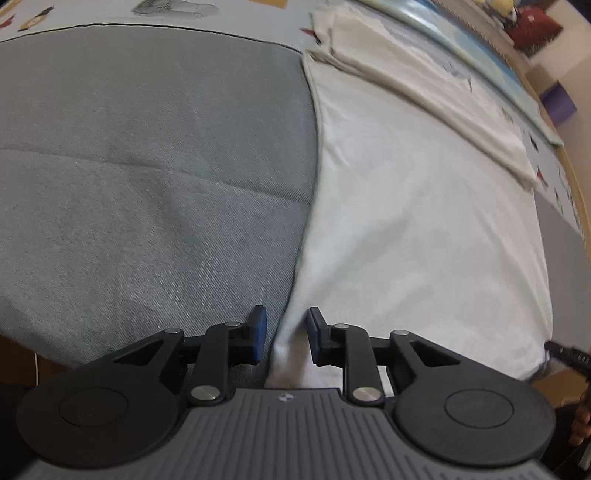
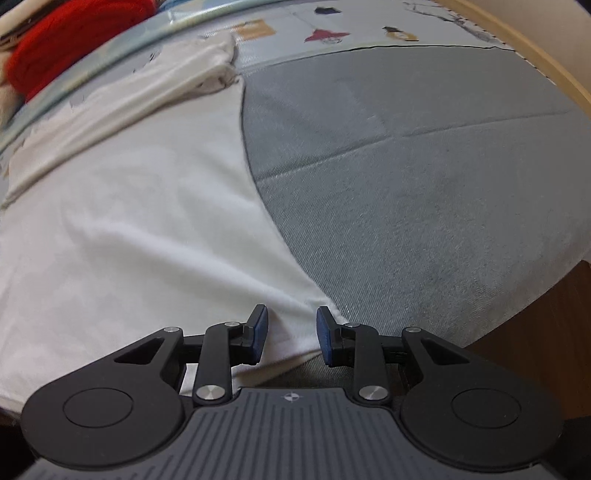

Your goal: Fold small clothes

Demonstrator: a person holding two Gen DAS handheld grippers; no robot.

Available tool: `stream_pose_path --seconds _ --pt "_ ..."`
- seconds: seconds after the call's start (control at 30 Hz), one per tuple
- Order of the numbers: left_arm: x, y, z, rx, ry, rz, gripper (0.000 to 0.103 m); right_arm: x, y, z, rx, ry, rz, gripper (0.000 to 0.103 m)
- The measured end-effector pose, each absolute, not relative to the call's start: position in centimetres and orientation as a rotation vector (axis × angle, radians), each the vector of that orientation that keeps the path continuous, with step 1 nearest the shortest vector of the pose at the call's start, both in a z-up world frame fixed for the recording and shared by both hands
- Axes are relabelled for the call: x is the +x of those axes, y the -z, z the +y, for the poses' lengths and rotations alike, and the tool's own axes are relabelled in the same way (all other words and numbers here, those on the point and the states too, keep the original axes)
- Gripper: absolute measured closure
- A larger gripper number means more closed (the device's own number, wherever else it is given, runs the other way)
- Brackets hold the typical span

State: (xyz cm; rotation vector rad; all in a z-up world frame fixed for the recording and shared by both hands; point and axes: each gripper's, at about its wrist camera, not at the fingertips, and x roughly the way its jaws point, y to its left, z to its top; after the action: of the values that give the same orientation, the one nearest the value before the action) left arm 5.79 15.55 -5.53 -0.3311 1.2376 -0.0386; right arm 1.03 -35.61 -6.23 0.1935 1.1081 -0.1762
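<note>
A white garment lies spread flat on a grey mat, its upper part folded over into a cream-toned band along the far edge. The mat sits on a pale printed sheet with small coloured figures, and a wooden rim curves along the outside.

In the left wrist view, the left claw stands at the garment's near left corner, its blue pads narrowly apart with the cloth's edge rising between them; the pads do not visibly press on it. In the right wrist view, the right claw is at the opposite near corner, also narrowly parted, with the white corner lying between the pads (no clear pinch shows here either).

A red bundle lies beyond the sheet at the upper left of the right view. The tip of the other gripper and part of a hand show at the left view's right edge.
</note>
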Motion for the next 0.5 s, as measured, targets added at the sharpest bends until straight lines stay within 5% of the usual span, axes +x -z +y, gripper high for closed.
stream_pose_path --seconds 0.23,0.3,0.4,0.47,0.5 --pt "5.1 5.6 13.6 -0.198 0.090 1.244 0.080 0.9 6.1 -34.9 0.157 0.151 1.120 0.072" --pt "5.0 5.6 13.3 -0.169 0.093 1.241 0.092 0.9 6.1 -35.1 0.166 0.150 1.117 0.072" --pt "4.8 5.5 13.2 -0.159 0.103 1.232 0.096 1.0 6.1 -35.1 0.165 0.150 1.118 0.074" --pt "4.8 5.3 13.0 -0.152 0.105 1.223 0.096 0.9 6.0 -35.1 0.160 0.153 1.112 0.100" --pt "4.8 5.2 13.1 -0.155 0.106 1.222 0.095 0.9 6.0 -35.2 0.170 0.153 1.109 0.101"
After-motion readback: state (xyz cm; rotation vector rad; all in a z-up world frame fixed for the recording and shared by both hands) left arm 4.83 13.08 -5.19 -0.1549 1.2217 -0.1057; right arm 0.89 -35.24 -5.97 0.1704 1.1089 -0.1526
